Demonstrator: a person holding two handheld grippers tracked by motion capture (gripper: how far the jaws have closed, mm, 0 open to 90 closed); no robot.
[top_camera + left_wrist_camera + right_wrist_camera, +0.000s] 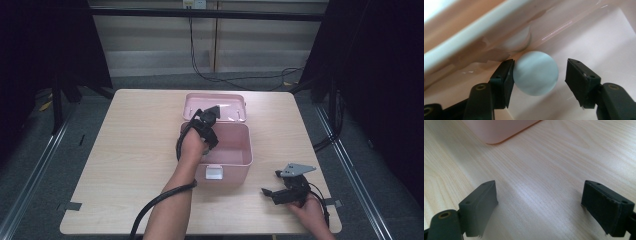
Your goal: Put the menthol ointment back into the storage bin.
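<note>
Placing a ball in a box. In the high view the left gripper [209, 116] reaches down into the open pink box [246, 145], whose lid [215, 106] stands back behind it; the right gripper [273, 192] rests apart on the table [130, 150], in front of and to the right of the box.

In the left gripper view a pale blue ball [535, 73] lies between the jaws, low inside the box against its pink wall. The left-hand pad [507, 80] touches the ball's side or very nearly so; the other pad [577, 81] stands clear of it with a gap, so the jaws are narrowly parted and no longer clamp the ball. A ball has no long axis, so the approach angle matters little. What matters is that the ball sits straight ahead of the jaws and toward their left-hand pad. Any withdrawal would best run straight back along the jaws, lest that pad drag the ball. The left hand is the nearer by far.

In the right gripper view the jaws stand wide over bare wood, holding nothing, a corner of the box ahead.
</note>
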